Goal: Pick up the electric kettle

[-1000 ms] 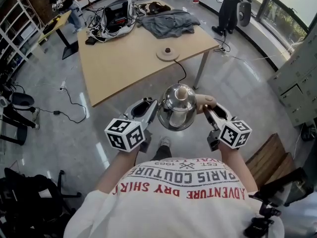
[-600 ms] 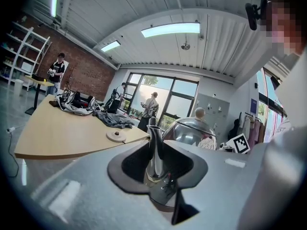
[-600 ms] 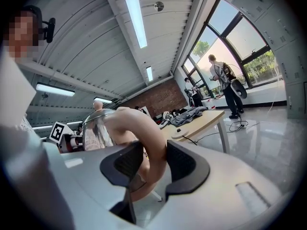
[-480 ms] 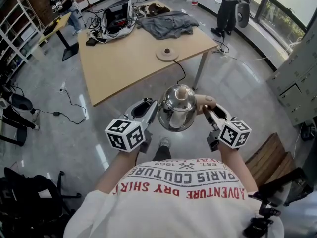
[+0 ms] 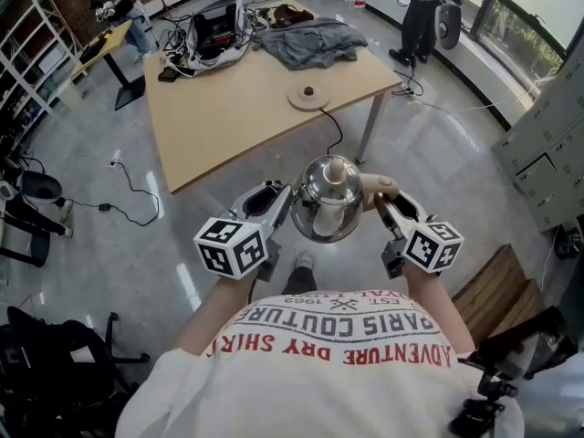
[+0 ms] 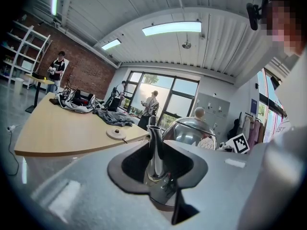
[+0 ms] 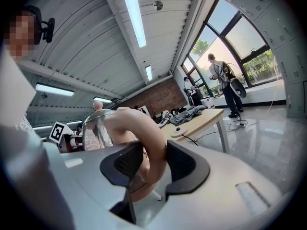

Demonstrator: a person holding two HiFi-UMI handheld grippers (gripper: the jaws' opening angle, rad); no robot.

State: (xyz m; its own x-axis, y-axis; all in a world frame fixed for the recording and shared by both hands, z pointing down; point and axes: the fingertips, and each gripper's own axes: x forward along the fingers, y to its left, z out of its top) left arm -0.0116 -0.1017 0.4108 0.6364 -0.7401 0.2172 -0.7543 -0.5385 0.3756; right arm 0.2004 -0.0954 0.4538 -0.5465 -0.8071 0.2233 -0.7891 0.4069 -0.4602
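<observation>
The electric kettle [image 5: 328, 201], polished steel with a beige knob and a beige handle [image 5: 377, 186], hangs in the air over the floor, well short of the table. My left gripper [image 5: 281, 199] is shut on its thin steel spout [image 6: 154, 145], which stands upright between the dark pads. My right gripper [image 5: 381, 201] is shut on the handle [image 7: 144, 133], whose loop fills the gap between the pads [image 7: 184, 164]. In the left gripper view the kettle's domed lid [image 6: 194, 126] shows just past the left gripper [image 6: 156, 166].
The wooden table [image 5: 237, 117] lies ahead, bearing the kettle's round base [image 5: 308, 99] with its cord, a grey garment [image 5: 308, 42] and an open bag with cables [image 5: 212, 35]. A wooden bench [image 5: 497, 290] is at my right, lockers [image 5: 547, 153] beyond it. People stand at the room's far side.
</observation>
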